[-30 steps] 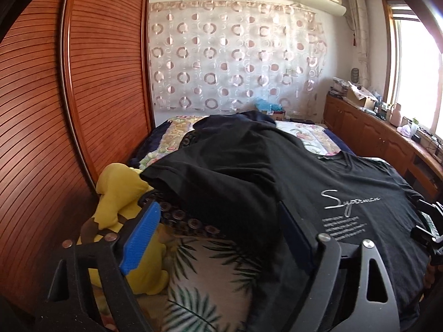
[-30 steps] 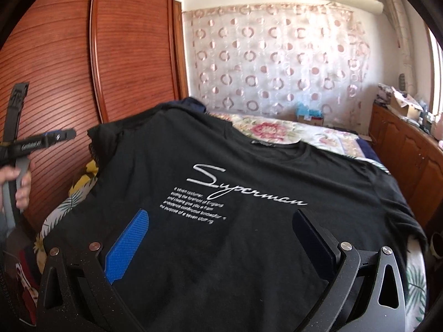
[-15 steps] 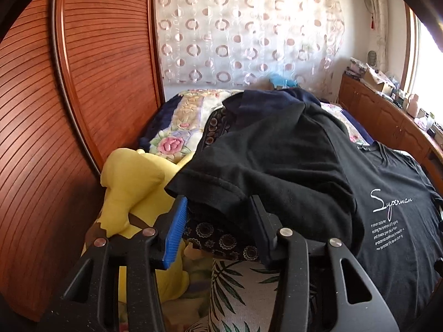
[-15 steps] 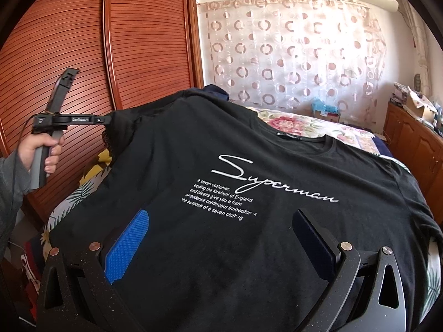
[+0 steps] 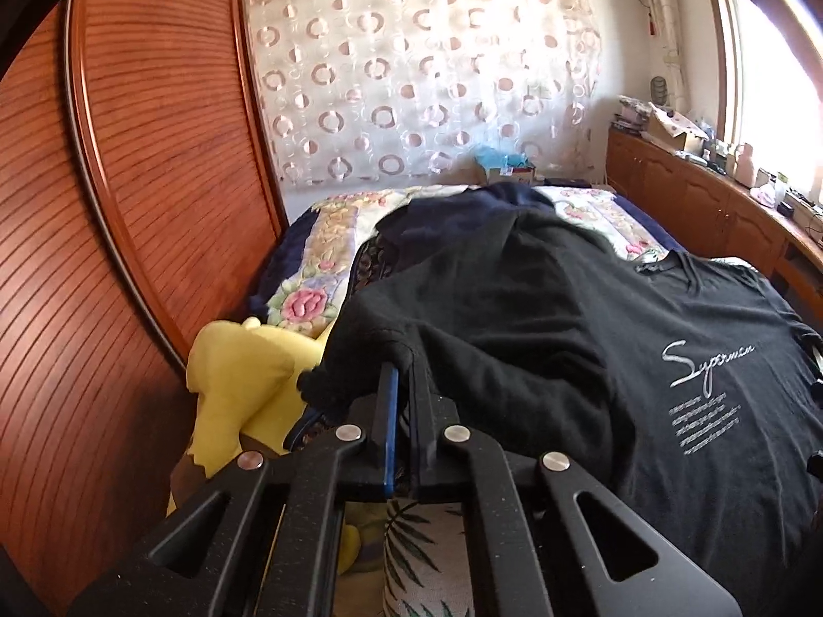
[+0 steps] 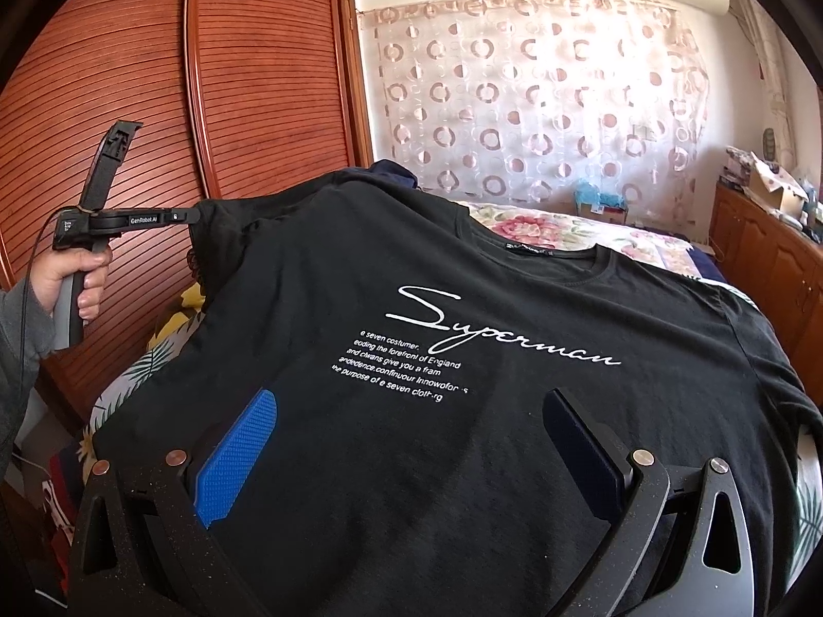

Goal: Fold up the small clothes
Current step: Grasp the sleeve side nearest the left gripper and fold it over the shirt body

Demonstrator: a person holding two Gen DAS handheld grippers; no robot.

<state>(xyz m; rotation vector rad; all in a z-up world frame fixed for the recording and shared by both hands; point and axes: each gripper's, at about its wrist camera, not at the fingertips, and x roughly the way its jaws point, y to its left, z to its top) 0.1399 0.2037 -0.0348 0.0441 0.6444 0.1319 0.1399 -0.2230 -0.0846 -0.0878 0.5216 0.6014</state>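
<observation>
The soft black cotton T-shirt with white writing [image 6: 463, 339] lies spread flat on the bed, and the left gripper [image 5: 404, 385] is pinching its sleeve edge tight. The right gripper [image 6: 406, 442] hovers spread wide over the hem, holding nothing. Next, the floppy sleeve probably needs lifting and folding over the middle.

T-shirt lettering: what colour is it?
White, on the black T-shirt; clearest in the right wrist view.
</observation>
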